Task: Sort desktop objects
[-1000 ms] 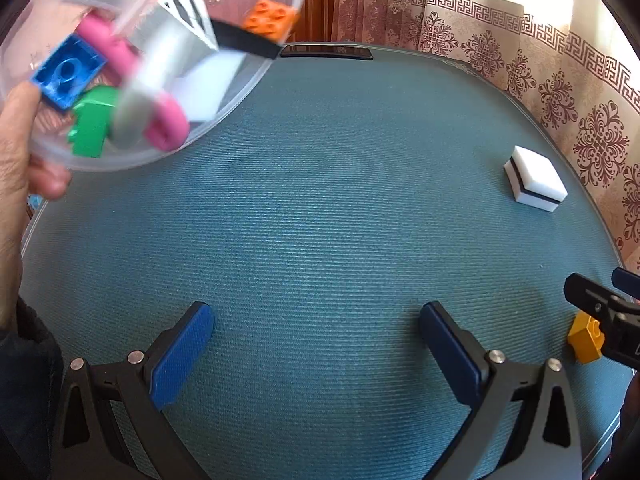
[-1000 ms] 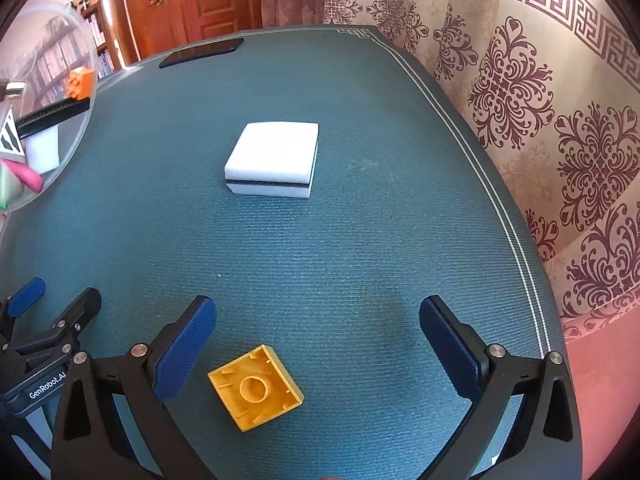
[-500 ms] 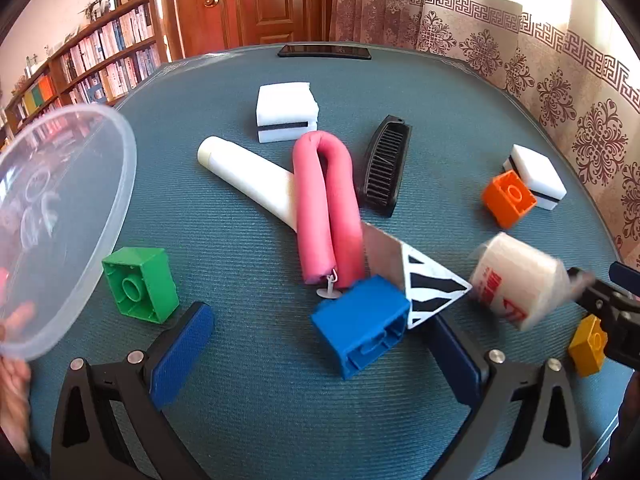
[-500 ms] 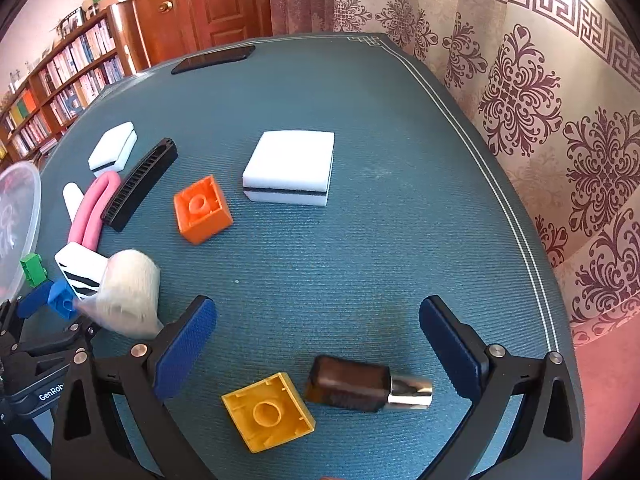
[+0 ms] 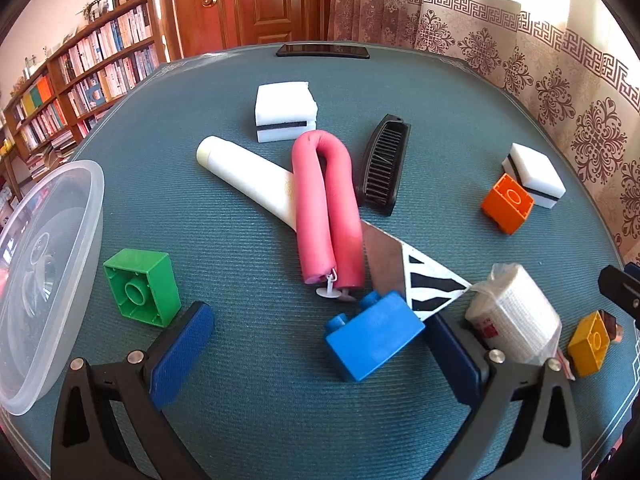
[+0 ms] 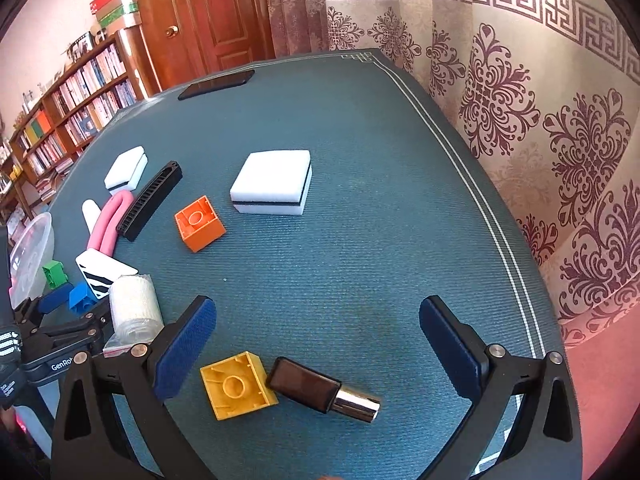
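Note:
Loose objects lie scattered on the teal table. In the left wrist view I see a green brick (image 5: 140,286), a blue brick (image 5: 374,338), a folded pink foam roll (image 5: 328,208) across a white tube (image 5: 248,176), a black comb (image 5: 384,164), a zebra-striped card (image 5: 420,276), a gauze roll (image 5: 516,316), an orange brick (image 5: 507,202) and two white sponges (image 5: 285,112). My left gripper (image 5: 320,356) is open, the blue brick between its fingers untouched. My right gripper (image 6: 318,344) is open above a yellow brick (image 6: 236,384) and a dark bottle (image 6: 320,388).
An empty clear plastic tub (image 5: 40,272) rests on its side at the table's left edge. A black phone (image 5: 322,50) lies at the far edge. Patterned curtains hang along the right side; a bookshelf and wooden door stand behind. A white sponge (image 6: 274,182) lies mid-table.
The tub was tipped over the table a second ago and its contents spilled out. The objects have come to rest; the tub now lies at the left. Both grippers stayed open.

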{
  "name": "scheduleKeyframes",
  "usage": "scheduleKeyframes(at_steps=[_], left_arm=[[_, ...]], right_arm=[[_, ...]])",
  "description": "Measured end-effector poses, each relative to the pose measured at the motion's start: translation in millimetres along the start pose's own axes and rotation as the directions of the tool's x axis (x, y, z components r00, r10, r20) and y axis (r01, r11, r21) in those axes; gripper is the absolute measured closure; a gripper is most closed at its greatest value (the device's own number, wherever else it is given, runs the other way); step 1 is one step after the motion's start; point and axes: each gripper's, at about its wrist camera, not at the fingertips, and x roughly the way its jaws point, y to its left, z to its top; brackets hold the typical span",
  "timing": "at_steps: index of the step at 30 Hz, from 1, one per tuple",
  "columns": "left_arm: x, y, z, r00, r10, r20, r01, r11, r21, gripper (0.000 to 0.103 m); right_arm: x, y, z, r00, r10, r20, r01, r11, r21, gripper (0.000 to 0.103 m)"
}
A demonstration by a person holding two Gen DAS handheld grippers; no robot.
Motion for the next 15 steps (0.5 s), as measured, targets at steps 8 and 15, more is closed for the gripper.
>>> scheduleKeyframes(at_steps=[8, 15], left_arm=[[1, -1, 3, 1.000, 0.000, 0.001, 0.000, 1.000, -0.001, 0.000], [1, 2, -2, 1.000, 0.002, 0.001, -0.002, 1.000, -0.002, 0.000]], right_arm=[[-11, -9, -11, 1.000, 0.001, 0.004, -0.001, 1.000, -0.005, 0.000], [-14, -7, -20, 1.000, 0.026, -0.002, -0.026, 0.999, -0.029, 0.000]])
